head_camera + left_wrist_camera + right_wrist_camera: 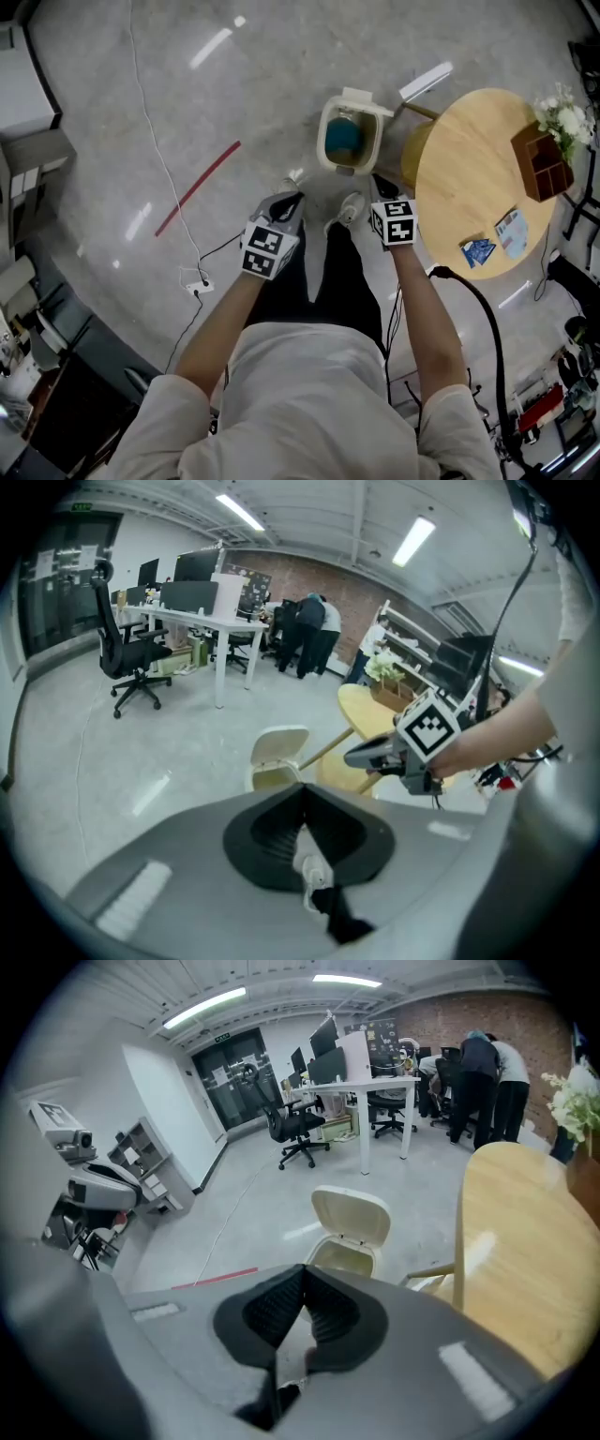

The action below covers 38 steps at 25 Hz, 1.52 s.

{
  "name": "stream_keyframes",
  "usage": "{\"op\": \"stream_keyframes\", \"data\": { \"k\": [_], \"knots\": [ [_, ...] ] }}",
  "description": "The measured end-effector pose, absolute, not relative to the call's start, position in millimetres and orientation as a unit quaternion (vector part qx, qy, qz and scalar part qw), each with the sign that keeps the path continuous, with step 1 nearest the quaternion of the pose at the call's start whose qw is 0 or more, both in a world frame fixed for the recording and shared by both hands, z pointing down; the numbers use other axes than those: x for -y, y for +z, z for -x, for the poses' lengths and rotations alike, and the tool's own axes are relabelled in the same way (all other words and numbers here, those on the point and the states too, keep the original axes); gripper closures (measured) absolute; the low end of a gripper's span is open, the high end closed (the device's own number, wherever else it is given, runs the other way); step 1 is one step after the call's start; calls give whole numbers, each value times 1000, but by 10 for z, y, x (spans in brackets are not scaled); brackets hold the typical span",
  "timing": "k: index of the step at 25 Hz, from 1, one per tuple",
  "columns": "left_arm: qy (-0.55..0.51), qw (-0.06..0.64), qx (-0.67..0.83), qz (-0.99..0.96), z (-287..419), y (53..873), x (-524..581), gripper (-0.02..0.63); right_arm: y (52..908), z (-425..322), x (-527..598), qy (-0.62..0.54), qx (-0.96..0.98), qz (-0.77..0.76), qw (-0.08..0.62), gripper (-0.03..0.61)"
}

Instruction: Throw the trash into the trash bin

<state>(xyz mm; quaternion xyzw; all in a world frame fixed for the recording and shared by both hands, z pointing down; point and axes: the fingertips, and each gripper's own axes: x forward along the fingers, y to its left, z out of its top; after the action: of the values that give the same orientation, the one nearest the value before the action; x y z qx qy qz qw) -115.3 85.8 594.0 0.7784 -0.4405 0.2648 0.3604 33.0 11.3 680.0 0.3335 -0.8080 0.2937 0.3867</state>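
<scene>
Left gripper (302,793) and right gripper (304,1274) are hovering side by side over the floor, just short of the trash bin (322,141), whose lid is standing open. Both pairs of jaws are pressing together with nothing between them. Teal trash (343,139) is lying inside the bin, ahead of both tips and apart from them. Blue wrappers (478,251) are lying near the round table's (459,159) near edge.

Grey floor (103,103), trash bin (324,141), round table (464,169), packets (478,251)
</scene>
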Motion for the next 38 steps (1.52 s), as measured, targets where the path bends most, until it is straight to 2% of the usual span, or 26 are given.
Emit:
{"op": "stream_keyframes", "data": {
  "k": [18,34,38],
  "knots": [
    [260,341,414,-803,1014,5077,-1038,609,5613,-527,-445,308,814,-367,329,577],
    [254,313,411,-818,856,4685,-1203,609,4988,-649,-779,290,826,-382,297,577],
    [242,329,420,-810,892,4607,-1149,609,4922,-627,-835,288,827,-380,297,577]
  ]
}}
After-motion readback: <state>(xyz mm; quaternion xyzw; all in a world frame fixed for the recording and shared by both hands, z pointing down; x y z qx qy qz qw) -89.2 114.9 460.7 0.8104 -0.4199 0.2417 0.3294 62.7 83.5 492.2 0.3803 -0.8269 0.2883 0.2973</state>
